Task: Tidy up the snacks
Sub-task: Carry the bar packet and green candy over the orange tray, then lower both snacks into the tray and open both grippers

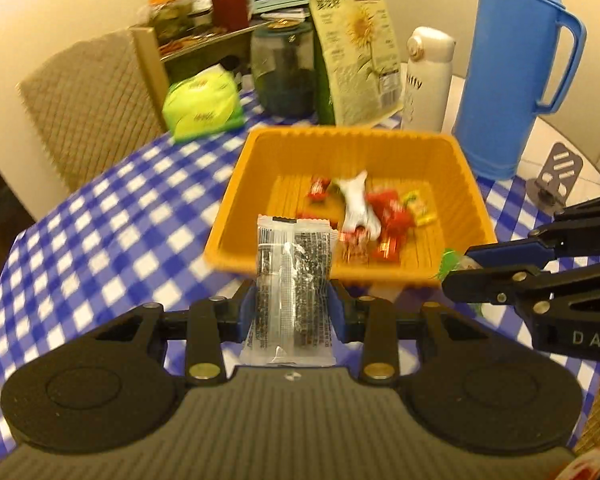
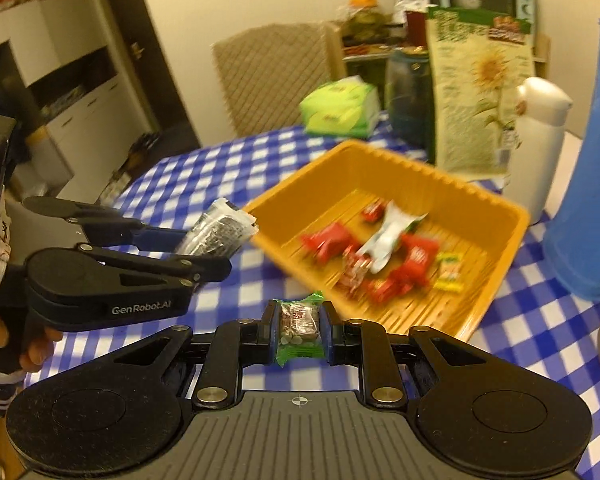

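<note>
A: Left tool (image 1: 291,304): what do I have in it?

B: I grip a clear packet with black print (image 1: 290,280), clamped upright between both pads, its top end above the near rim of the orange tray (image 1: 380,138). In the right wrist view the same packet (image 2: 216,234) sits just short of the tray's (image 2: 496,280) left corner.

A: And the right tool (image 2: 299,330)?

B: I have it closed on a small green-edged candy (image 2: 300,326), held over the blue-checked tabletop (image 2: 180,168), just beside the tray's near edge. From the left wrist view that tool (image 1: 456,268) comes in from the right, green wrapper at its tip.

A: Tray contents?

B: Red wrapped snacks (image 2: 414,258), one white wrapper (image 2: 386,236) and a yellow candy (image 2: 448,272), blurred. Behind the tray stand a sunflower-print bag (image 1: 356,52), a white bottle (image 1: 426,80) and a blue flask (image 1: 516,68).
</note>
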Tool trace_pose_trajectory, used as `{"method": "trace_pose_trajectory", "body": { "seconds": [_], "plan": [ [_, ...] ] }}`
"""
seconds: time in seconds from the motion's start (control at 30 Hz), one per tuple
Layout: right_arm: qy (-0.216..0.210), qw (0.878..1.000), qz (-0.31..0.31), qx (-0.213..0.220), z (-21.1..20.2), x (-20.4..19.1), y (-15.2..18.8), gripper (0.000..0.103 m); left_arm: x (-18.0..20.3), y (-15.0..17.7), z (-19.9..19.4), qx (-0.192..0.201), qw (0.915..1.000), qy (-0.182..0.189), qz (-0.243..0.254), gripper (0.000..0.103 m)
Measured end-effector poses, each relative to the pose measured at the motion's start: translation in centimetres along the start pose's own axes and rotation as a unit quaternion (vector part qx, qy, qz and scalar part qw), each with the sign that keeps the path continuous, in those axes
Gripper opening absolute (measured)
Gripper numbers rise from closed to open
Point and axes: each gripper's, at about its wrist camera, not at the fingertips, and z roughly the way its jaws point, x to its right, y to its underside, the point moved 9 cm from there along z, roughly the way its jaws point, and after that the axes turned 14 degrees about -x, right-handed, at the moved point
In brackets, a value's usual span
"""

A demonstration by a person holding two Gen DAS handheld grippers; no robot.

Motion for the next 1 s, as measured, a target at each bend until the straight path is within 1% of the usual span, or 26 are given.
{"method": "trace_pose_trajectory", "body": {
  "seconds": [0.27, 0.43, 0.57, 0.77, 1.0],
  "plan": [
    [0.031, 0.999, 0.036, 0.025, 1.0, 4.5, -3.9, 0.021, -0.1, -6.1, 3.4, 0.000, 0.9994, 0.002, 0.035, 0.035],
    [0.042, 0.997, 0.059, 0.034, 1.9, 7.2, -5.0, 0.021, -0.4, -8.9, 6.2, -0.007, 0.9981, -0.007, 0.061, 0.035],
    [0.052, 0.996, 0.072, 0.030, 2.8, 8.8, -5.1, 0.021, -0.4, -10.2, 8.8, -0.022, 0.9961, -0.014, 0.084, 0.035],
    [0.063, 0.993, 0.092, 0.024, 4.2, 10.9, -5.2, 0.021, -0.1, -10.9, 11.8, -0.046, 0.9926, -0.020, 0.110, 0.035],
    [0.071, 0.991, 0.107, 0.025, 5.0, 12.7, -5.6, 0.021, 0.2, -11.4, 13.6, -0.058, 0.9913, -0.025, 0.115, 0.035]
  ]
}}
